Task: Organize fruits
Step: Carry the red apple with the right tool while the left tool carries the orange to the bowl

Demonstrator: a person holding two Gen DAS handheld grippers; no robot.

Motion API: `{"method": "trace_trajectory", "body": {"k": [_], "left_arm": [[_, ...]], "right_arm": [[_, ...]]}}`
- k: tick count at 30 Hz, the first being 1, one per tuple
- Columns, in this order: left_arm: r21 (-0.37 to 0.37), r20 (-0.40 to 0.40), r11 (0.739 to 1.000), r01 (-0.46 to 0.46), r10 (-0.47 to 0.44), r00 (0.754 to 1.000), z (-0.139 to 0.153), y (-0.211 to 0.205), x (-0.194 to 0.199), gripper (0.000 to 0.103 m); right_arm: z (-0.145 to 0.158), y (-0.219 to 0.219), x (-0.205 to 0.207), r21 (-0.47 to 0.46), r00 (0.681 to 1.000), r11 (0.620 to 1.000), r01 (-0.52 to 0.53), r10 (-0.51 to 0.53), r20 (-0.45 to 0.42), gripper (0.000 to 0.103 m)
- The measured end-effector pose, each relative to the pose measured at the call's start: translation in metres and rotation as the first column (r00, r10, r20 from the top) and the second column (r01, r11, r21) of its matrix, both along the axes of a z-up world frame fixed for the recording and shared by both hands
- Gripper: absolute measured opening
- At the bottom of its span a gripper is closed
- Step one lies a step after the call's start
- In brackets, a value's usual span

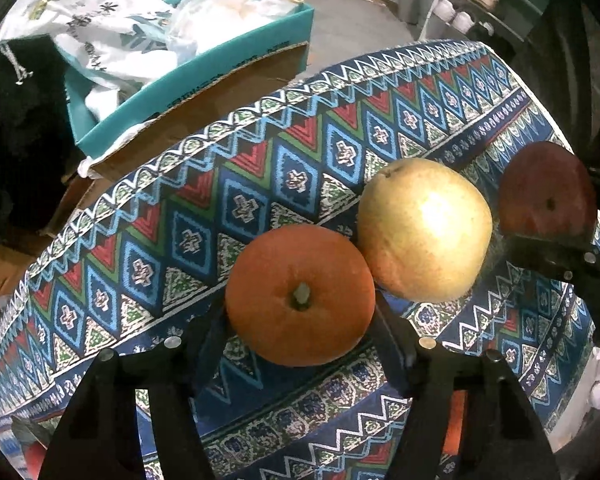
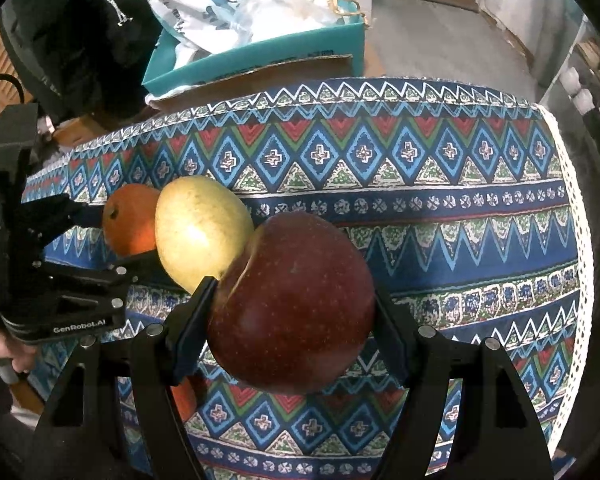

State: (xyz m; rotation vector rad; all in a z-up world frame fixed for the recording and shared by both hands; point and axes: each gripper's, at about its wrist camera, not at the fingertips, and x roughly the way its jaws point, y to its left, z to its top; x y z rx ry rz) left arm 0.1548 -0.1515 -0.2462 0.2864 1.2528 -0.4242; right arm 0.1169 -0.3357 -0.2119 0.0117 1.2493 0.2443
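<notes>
A table draped in a patterned blue, red and white woven cloth (image 2: 440, 208) stood in a cluttered room, and beyond its far edge sat a teal cardboard box (image 1: 204, 80) stuffed with white printed bags (image 1: 100, 36). Three fruits lay in a row on the cloth. The round orange with a green stem nub (image 1: 300, 294) sat at the left, flanked by the two black fingers of the left gripper (image 1: 300, 320), which were close against its sides, though I could not tell whether they pressed on it. Touching it on the right was a yellow-green pear-like fruit (image 1: 424, 230). At the right end, just beside that one, the dark red apple (image 2: 294, 304) was clamped between the fingers of the right gripper (image 2: 296, 312). A person's hand (image 2: 4, 356) gripped the left gripper's handle.
</notes>
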Motion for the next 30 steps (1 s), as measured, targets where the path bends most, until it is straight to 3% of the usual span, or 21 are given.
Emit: {"method": "trace_trajectory", "body": {"k": [12, 30], "left_arm": [[-0.081, 0.018, 0.992, -0.100, 0.102, 0.995, 0.026, 0.030, -0.014, 0.067], [-0.184, 0.085, 0.971, -0.154, 0.172, 0.981, 0.102, 0.064, -0.063, 0.067]], "right_arm": [[0.021, 0.009, -0.010, 0.008, 0.999, 1.000, -0.016, 0.016, 0.042, 0.074], [0.093, 0.057, -0.041, 0.071, 0.982, 0.990, -0.125, 0.113, 0.148, 0.074]]}}
